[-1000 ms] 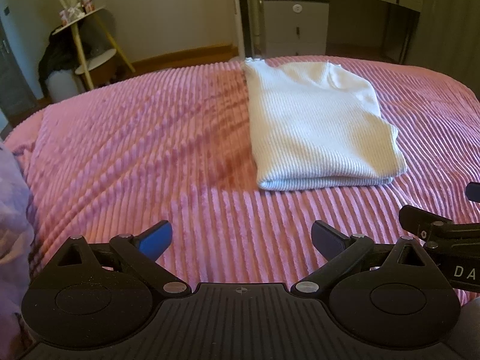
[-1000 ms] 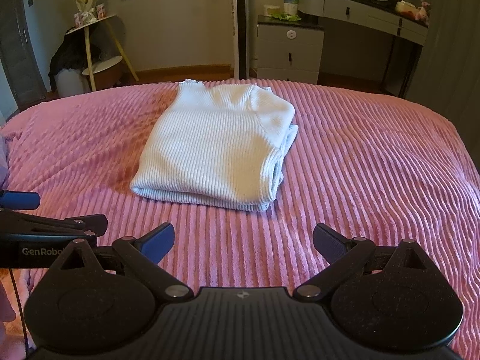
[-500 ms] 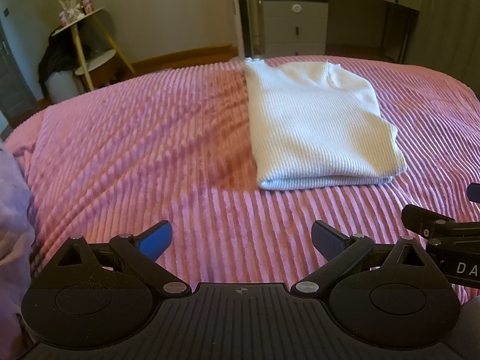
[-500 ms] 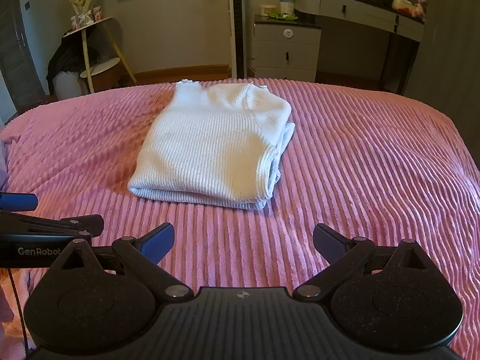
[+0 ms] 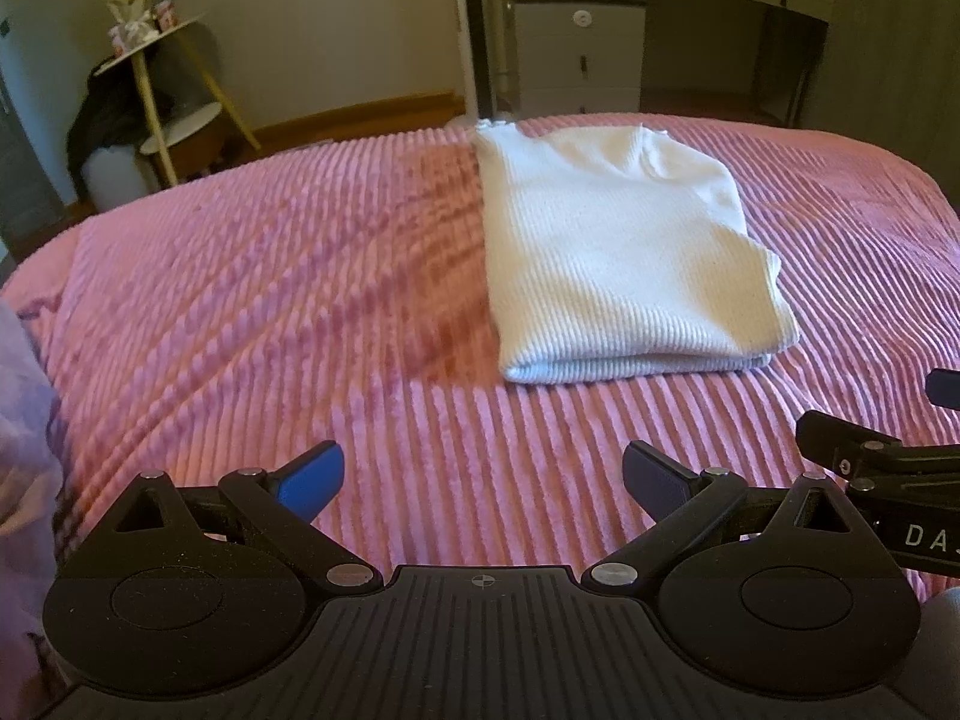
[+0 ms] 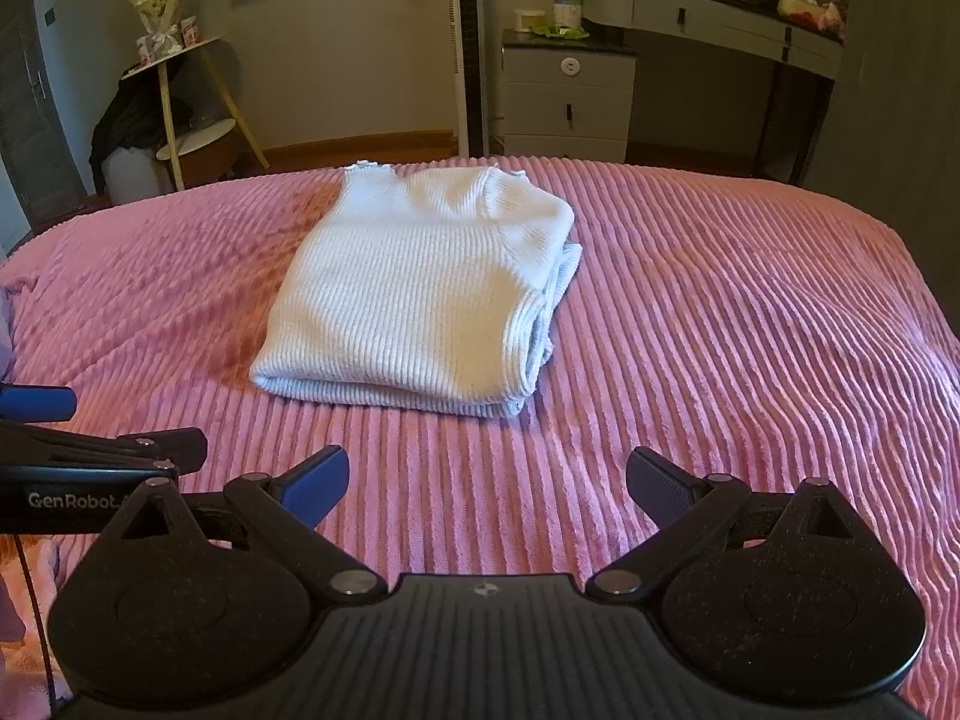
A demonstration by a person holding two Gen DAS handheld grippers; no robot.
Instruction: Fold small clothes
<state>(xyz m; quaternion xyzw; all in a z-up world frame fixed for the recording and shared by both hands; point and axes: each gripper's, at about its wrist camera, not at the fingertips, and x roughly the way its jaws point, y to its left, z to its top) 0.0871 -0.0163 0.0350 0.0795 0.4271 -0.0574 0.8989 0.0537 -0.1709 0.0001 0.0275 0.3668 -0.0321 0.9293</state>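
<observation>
A white ribbed knit garment (image 5: 624, 258) (image 6: 420, 294) lies folded into a neat rectangle on the pink ribbed bedspread (image 5: 270, 312) (image 6: 720, 330), toward the bed's far edge. My left gripper (image 5: 483, 480) hovers open over the bedspread, well short of the garment and left of it, with nothing between its blue pads. My right gripper (image 6: 487, 486) is open too, in front of the garment's near folded edge, holding nothing. Each gripper shows at the edge of the other's view.
A lilac cloth (image 5: 24, 468) lies at the bed's left edge. Beyond the bed stand a small round side table (image 6: 180, 114) with a dark garment, a grey drawer cabinet (image 6: 567, 102) and a dressing table (image 6: 720, 24).
Both grippers have drawn back and risen slightly, so the folded garment sits a little farther off. The garment itself has not moved, and both grippers stay open.
</observation>
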